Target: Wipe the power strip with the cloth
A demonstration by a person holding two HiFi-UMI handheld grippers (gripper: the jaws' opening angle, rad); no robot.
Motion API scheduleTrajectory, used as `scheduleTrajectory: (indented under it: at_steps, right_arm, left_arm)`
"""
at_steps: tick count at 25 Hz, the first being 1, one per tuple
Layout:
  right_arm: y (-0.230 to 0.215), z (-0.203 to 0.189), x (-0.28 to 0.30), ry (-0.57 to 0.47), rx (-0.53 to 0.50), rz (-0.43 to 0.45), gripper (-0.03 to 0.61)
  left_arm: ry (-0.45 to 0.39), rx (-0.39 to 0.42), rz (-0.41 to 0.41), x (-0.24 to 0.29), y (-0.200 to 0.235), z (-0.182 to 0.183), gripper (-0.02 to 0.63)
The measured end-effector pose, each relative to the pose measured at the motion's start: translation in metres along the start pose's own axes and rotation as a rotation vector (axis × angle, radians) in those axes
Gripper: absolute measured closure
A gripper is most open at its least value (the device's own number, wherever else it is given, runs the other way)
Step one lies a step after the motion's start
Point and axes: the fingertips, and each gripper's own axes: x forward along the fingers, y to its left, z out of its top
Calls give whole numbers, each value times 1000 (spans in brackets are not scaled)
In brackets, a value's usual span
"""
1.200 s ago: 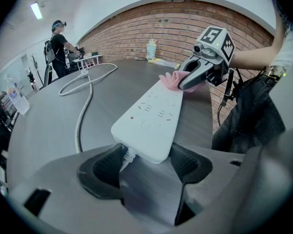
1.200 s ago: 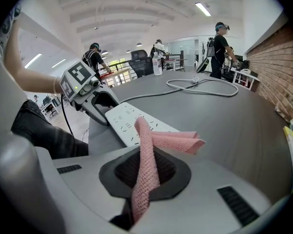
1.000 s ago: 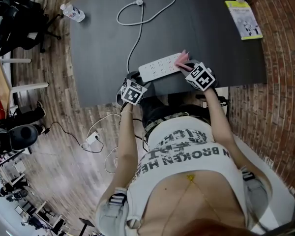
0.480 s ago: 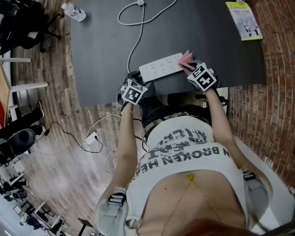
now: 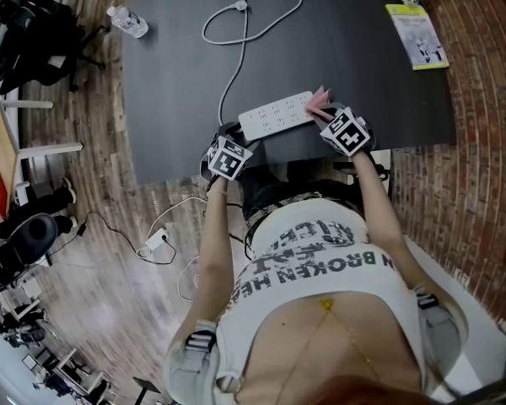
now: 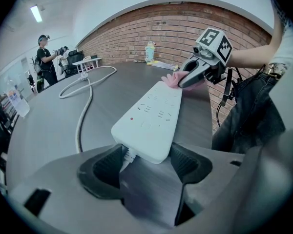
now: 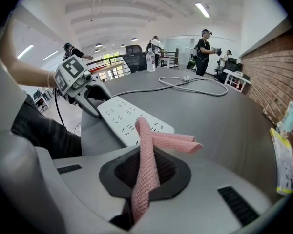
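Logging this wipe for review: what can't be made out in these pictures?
Head view: right gripper covers where cloth meets power strip.
Head view: cable runs off the top edge.
Head view: booklet print too small.
Right gripper view: cloth's lower end hidden between the jaws.

The person wears a white T-shirt (image 5: pixel 320 268) with dark lettering and dark jeans (image 6: pixel 249 121).

The power strip (image 5: pixel 276 115) lies near the counter's (image 5: pixel 177 83) front edge — left tool (image 5: pixel 236 133) at its left end, cloth (image 5: pixel 319 101) and right tool (image 5: pixel 326 114) at its right.
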Motion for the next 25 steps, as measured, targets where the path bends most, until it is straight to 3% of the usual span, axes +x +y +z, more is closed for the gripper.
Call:
scheduleTrajectory:
  at_steps: [6, 10, 15, 19, 25]
  right_arm:
    - [9, 4, -5, -52, -89, 6, 561]
    - [15, 17, -10, -122, -83, 34, 561]
    - [22, 35, -15, -164, -136, 58, 561]
    - [25, 50, -24, -210, -162, 49, 561]
    - [33, 86, -55, -357, -122, 46, 561]
  left_arm:
    - [-12, 17, 64, -13, -2, 10, 324]
    - [-113, -10, 87, -19, -8, 24, 328]
    - [-218, -38, 83, -36, -29, 67, 404]
    - [-299, -84, 72, -41, -40, 98, 563]
    - [-411, -152, 66, -59, -50, 128, 604]
